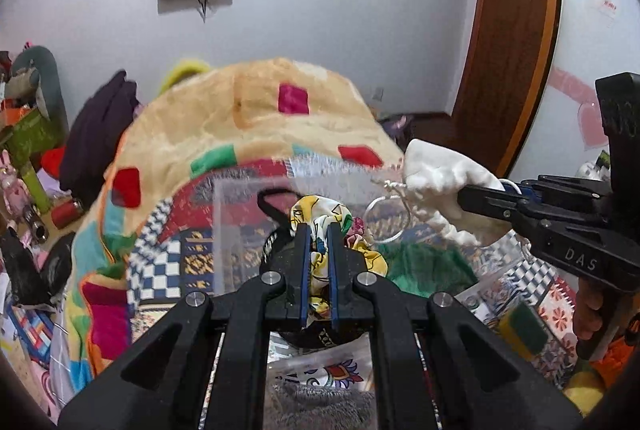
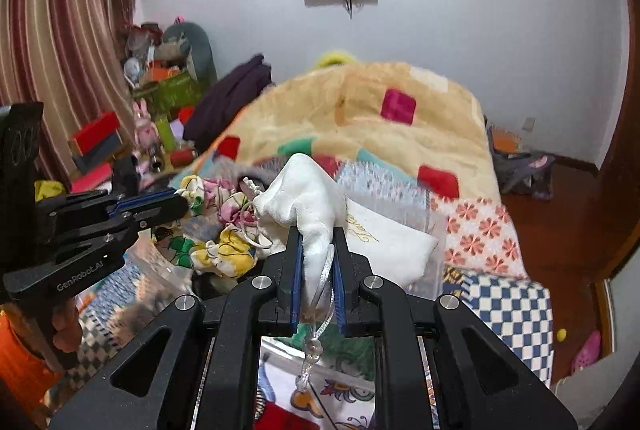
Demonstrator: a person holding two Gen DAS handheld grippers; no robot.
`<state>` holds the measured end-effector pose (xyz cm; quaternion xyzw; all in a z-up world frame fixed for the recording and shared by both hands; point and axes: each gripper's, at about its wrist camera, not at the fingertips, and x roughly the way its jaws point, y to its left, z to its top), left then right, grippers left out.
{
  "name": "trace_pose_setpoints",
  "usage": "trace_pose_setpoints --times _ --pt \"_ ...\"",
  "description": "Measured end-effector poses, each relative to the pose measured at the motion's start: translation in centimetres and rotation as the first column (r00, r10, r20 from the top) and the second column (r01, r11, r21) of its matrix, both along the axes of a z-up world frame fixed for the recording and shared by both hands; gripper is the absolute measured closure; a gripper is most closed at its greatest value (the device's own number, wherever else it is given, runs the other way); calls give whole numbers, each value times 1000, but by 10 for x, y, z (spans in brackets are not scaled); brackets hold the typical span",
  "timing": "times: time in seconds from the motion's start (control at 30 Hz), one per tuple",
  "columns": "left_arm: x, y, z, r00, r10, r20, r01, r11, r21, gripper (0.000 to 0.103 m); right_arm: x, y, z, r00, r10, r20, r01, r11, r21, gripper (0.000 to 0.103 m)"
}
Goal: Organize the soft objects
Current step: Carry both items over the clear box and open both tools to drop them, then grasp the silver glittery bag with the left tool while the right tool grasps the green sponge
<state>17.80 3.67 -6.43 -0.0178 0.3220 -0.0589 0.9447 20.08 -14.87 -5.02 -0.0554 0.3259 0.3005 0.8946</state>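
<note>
My left gripper (image 1: 319, 228) is shut on a yellow patterned silk cloth (image 1: 320, 210), held above a clear plastic box (image 1: 240, 230) on the bed. My right gripper (image 2: 317, 232) is shut on a white drawstring pouch (image 2: 308, 194) with a silver cord. In the left wrist view the right gripper (image 1: 464, 195) holds the pouch (image 1: 436, 170) to the right of the cloth. In the right wrist view the left gripper (image 2: 182, 206) holds the cloth (image 2: 220, 226) at left. A second white pouch (image 2: 384, 242) lies in a clear box (image 2: 436, 230).
A folded plush blanket (image 1: 260, 114) with coloured squares rises behind the boxes. A green cloth (image 1: 424, 262) and a yellow-green sponge (image 1: 524, 326) lie at right. A cluttered shelf (image 2: 168, 90) stands left; a wooden door (image 1: 516, 30) right.
</note>
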Motion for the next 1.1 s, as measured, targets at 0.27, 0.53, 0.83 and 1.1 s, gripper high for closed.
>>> trace_pose_setpoints --times 0.27,0.53,0.83,1.1 --pt "13 -8 -27 997 -21 -69 23 999 29 96 13 11 -35 995 17 -93 -26 995 -98 89" --pt "-1 -8 -17 998 -17 -55 17 1000 7 71 3 7 -22 997 11 -72 -18 995 -96 49" --pt "-37 -4 23 999 13 53 -13 1000 -2 30 -16 -20 17 999 -40 -6 40 999 -10 22" --pt "-70 -2 34 996 41 81 -40 999 -8 5 -49 -44 35 993 -94 65 95 995 -13 6"
